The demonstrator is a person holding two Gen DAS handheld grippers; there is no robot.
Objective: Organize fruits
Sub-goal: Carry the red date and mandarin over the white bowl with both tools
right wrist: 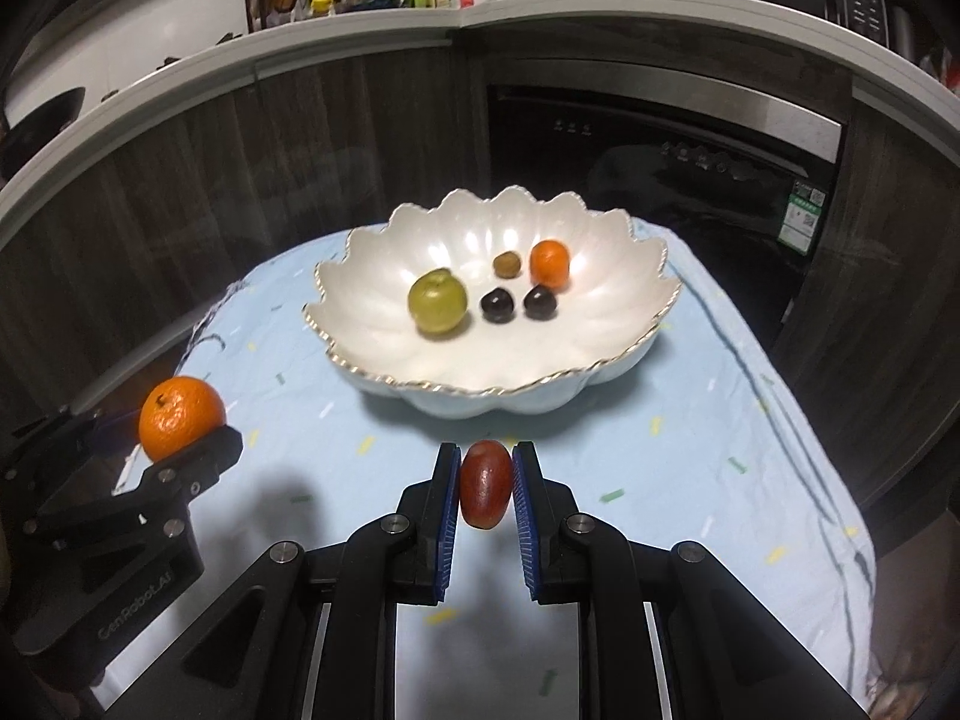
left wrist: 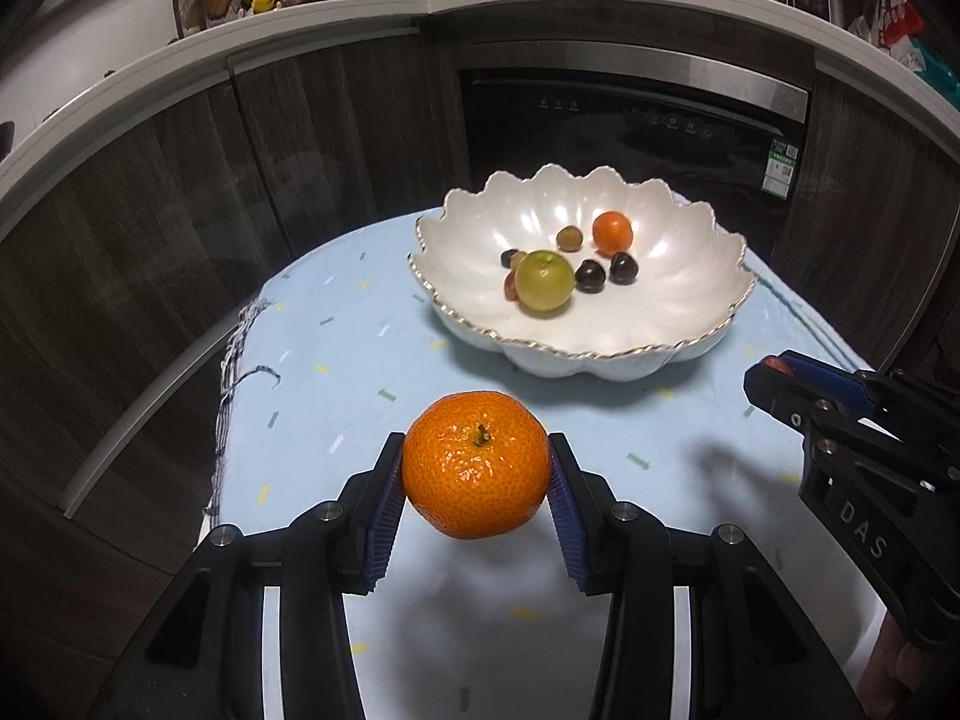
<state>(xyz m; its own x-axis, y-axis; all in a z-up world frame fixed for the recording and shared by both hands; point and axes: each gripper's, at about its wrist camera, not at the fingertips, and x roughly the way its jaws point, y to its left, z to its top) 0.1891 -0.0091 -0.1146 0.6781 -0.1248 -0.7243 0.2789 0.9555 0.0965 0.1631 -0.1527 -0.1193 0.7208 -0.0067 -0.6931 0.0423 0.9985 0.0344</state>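
My left gripper [left wrist: 477, 468] is shut on a large orange [left wrist: 476, 464] and holds it above the table, short of the bowl; it also shows at the left of the right wrist view [right wrist: 180, 426]. My right gripper [right wrist: 485, 483] is shut on a small red oval fruit [right wrist: 485, 485], held just in front of the bowl. The white scalloped bowl [left wrist: 690, 306] holds a green apple [left wrist: 545, 281], a small orange [left wrist: 612, 232], a brownish fruit [left wrist: 569, 238] and several dark small fruits [left wrist: 589, 276]. The right gripper shows at the right edge of the left wrist view [left wrist: 774, 369].
The table carries a light blue patterned cloth [right wrist: 690, 420]. Dark cabinets and an oven [left wrist: 630, 114] stand behind it. A countertop [right wrist: 420, 18] above holds bottles and a wire rack. The table's edges drop off left and right.
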